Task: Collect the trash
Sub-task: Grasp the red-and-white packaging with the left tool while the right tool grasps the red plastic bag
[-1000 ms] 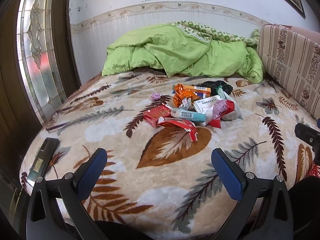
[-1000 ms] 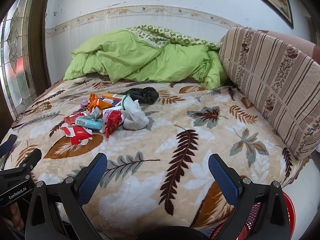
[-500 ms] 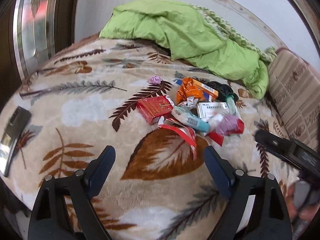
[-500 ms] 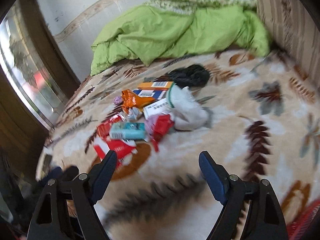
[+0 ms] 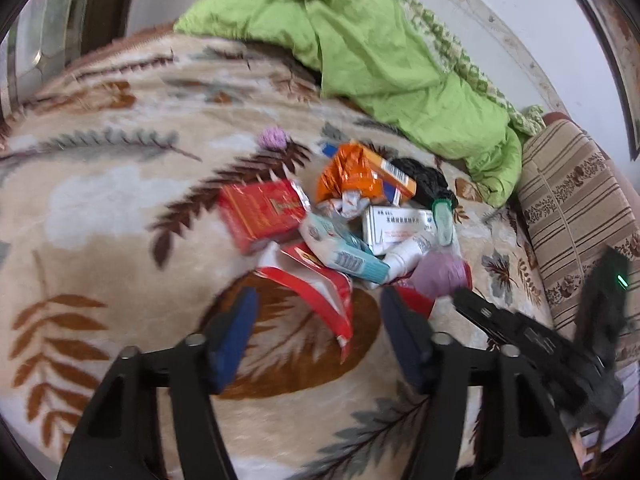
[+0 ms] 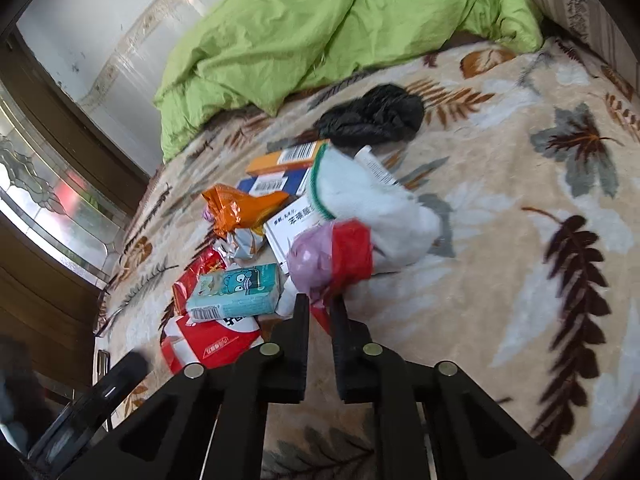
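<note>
A heap of trash lies mid-bed: a red box, an orange foil bag, a teal tissue pack, a white medicine box, a purple bag and a black bag. My left gripper hovers at the heap's near edge. Its jaws are closing, with a red-and-white wrapper lying between the fingertips, untouched. My right gripper is shut on the edge of a red wrapper beside the purple bag. A white cloth lies just beyond.
A leaf-patterned blanket covers the bed. A green duvet is bunched at the far end. A striped cushion borders the right side. A glazed wooden door stands to the left. A small purple ball lies apart from the heap.
Both grippers moved in toward the heap and tipped downward. The right jaws went from wide open to shut at the red wrapper. The left jaws narrowed around the red-and-white wrapper.
</note>
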`<state>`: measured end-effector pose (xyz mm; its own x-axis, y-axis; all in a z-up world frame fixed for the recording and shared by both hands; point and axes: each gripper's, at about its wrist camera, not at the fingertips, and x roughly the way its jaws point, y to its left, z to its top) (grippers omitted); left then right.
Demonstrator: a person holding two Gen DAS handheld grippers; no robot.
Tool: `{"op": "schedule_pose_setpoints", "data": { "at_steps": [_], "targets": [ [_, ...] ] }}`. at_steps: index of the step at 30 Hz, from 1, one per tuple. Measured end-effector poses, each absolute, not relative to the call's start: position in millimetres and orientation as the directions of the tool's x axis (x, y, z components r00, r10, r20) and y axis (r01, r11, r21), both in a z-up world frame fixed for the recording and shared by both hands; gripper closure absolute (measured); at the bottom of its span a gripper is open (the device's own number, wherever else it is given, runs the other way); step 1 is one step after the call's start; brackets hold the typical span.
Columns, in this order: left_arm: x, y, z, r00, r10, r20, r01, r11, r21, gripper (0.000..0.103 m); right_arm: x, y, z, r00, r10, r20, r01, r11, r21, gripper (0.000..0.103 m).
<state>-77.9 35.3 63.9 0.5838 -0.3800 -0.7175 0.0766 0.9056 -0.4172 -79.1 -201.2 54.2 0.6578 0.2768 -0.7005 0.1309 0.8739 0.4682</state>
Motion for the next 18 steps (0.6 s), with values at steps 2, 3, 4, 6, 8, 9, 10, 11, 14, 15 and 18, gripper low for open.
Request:
{"op": "schedule_pose_setpoints", "data": {
  "at_steps": [2, 3, 4, 6, 8, 9, 10, 11, 14, 15, 18],
  "targets": [
    [-70, 30, 54, 0.563, -0.386, -0.731, 0.059, 0.901, -0.43, 0.05, -88, -205, 59, 0.672, 0.277, -0.687, 0.117, 0.876, 0.468, 0.093],
    [-67, 27, 50, 0.555, -0.389, -0.736, 0.055, 0.899, -0.434, 0.053, -95, -207, 63, 0.684, 0.271, -0.677, 0.108, 0.881, 0.461, 0.093],
    [-63, 23, 45, 0.544, -0.397, -0.74, 0.055, 0.896, -0.44, 0.059, -101, -209, 68, 0.702, 0.255, -0.665, 0.101, 0.889, 0.448, 0.093],
    [-57, 19, 37, 0.529, -0.408, -0.744, 0.059, 0.892, -0.448, 0.07, -106, -210, 77, 0.727, 0.235, -0.645, 0.086, 0.901, 0.424, 0.093],
    [-51, 15, 30, 0.515, -0.417, -0.749, 0.065, 0.89, -0.451, 0.083, -110, -209, 84, 0.747, 0.214, -0.629, 0.071, 0.916, 0.395, 0.093],
    [-49, 15, 27, 0.512, -0.42, -0.749, 0.069, 0.89, -0.451, 0.086, -110, -209, 85, 0.748, 0.217, -0.627, 0.065, 0.917, 0.394, 0.093],
    [-50, 15, 28, 0.516, -0.43, -0.741, 0.078, 0.885, -0.459, 0.089, -109, -208, 85, 0.745, 0.223, -0.628, 0.061, 0.916, 0.397, 0.093],
    [-51, 15, 29, 0.52, -0.435, -0.735, 0.088, 0.883, -0.46, 0.091, -108, -208, 84, 0.742, 0.225, -0.632, 0.06, 0.916, 0.397, 0.093],
    [-62, 12, 36, 0.55, -0.411, -0.727, 0.129, 0.902, -0.412, 0.094, -105, -208, 83, 0.738, 0.237, -0.632, 0.057, 0.911, 0.409, 0.093],
    [-67, 12, 39, 0.556, -0.41, -0.723, 0.146, 0.905, -0.4, 0.095, -105, -210, 82, 0.737, 0.243, -0.631, 0.059, 0.906, 0.418, 0.093],
    [-82, 12, 46, 0.58, -0.393, -0.713, 0.184, 0.916, -0.356, 0.097, -108, -218, 81, 0.736, 0.249, -0.629, 0.08, 0.892, 0.446, 0.093]
  ]
}}
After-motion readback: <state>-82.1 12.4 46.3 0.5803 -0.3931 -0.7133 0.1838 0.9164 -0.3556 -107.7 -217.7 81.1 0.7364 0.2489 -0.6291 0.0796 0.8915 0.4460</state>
